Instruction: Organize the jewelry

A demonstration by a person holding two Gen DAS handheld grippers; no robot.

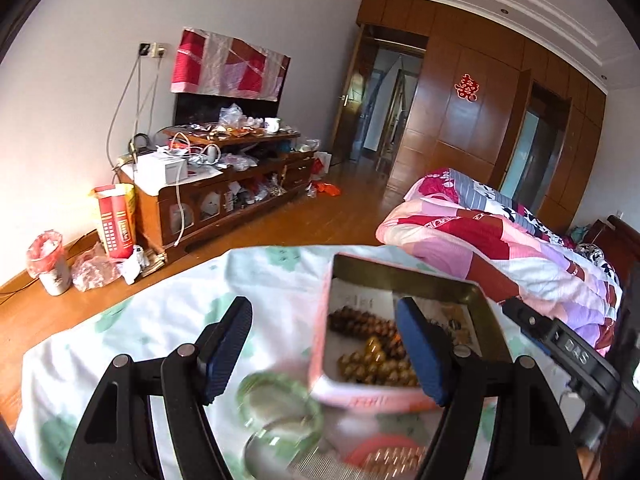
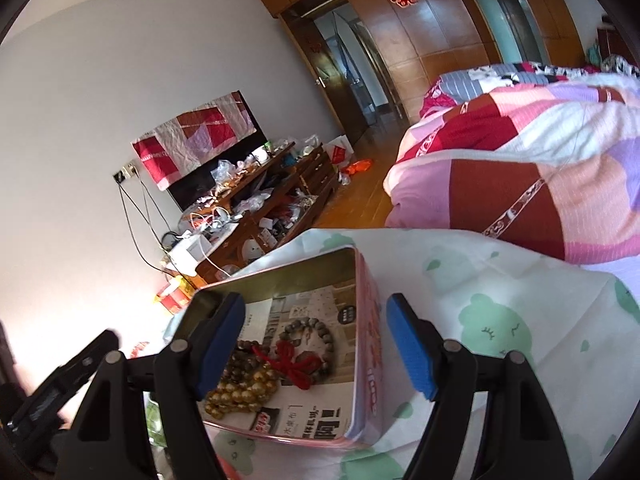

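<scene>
We have beads [image 2: 244, 384] in the tin [image 1: 362, 396]; bangles [image 1: 280, 408] (blurred) wait outside. Left gripper [image 1: 332, 352] and right gripper [image 2: 316, 348] gape, empty.

A pink tin box [image 2: 366, 356] sits open on a white sheet printed with green shapes [image 2: 500, 320], its inner walls a dull gold; printed paper lines its floor; inside lie a golden bead bracelet [image 2: 240, 394], a dark brown bead strand [image 2: 244, 360] just beside it, and a grey-brown bead bracelet [image 2: 316, 340] with a red knotted cord [image 2: 294, 364] across it; outside the box, near its front edge, green bangles [image 1: 280, 404] rest on the sheet, blurred; a red bangle [image 1: 380, 446] lies beside them.
</scene>
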